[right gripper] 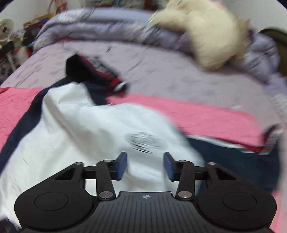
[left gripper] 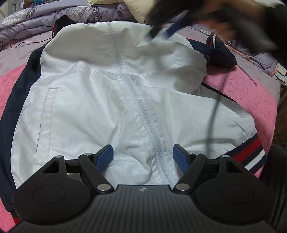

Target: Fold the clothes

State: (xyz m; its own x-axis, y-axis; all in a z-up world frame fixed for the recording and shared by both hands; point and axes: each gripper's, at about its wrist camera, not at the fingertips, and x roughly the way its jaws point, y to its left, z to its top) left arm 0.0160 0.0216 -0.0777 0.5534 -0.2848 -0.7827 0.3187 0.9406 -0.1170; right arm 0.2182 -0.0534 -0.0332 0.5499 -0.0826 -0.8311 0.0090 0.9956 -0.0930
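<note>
White jacket (left gripper: 100,107), one, under two wide-apart grippers' jaws.

Domestic bedroom: a bed spread with a pink and lilac quilted coverlet (right gripper: 197,111), a rumpled lavender leaf-print duvet (left gripper: 59,15) heaped along its far edge, a cream cushion (right gripper: 211,35) on top, cluttered household shelves (right gripper: 16,37) beyond.

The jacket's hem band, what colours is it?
Red, white and navy stripes on the hem band; left wrist view.
</note>
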